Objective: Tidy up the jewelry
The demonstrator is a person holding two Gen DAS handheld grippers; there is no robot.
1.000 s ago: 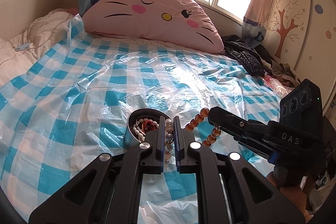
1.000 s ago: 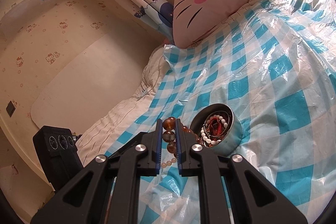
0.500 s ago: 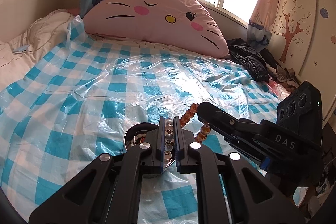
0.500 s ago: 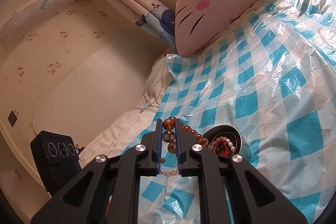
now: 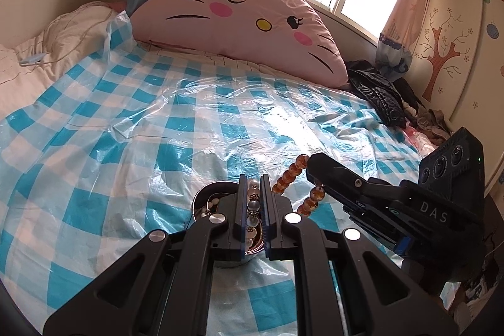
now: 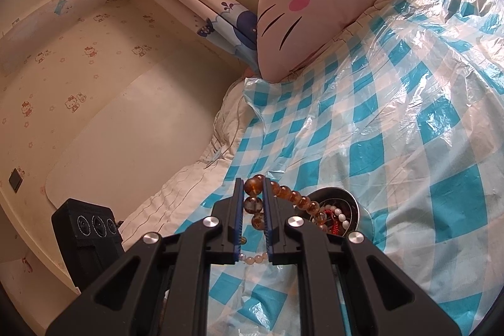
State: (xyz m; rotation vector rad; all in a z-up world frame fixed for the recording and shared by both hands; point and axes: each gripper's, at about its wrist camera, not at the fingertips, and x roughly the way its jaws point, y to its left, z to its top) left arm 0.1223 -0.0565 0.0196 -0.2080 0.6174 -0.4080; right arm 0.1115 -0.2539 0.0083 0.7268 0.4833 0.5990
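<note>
A: Two grippers, both clamped. Left gripper (image 5: 253, 197) pinches a silver-white bead bracelet (image 5: 253, 203) above the metal bowl (image 5: 201, 198).

B: Right gripper (image 6: 253, 203) grips the amber bead bracelet (image 6: 252, 203), strand draping toward that bowl on the checkered sheet (image 5: 126, 128).

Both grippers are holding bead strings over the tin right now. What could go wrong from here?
1. The amber bracelet trails from the right gripper into the metal tin; pulling away might snag the jewelry inside or tip the tin.
2. The left gripper pinches the pearl-and-silver bead string between narrow pads; round beads may slip out.
3. The tin sits on the slick, wrinkled plastic sheet, so it could slide.
</note>
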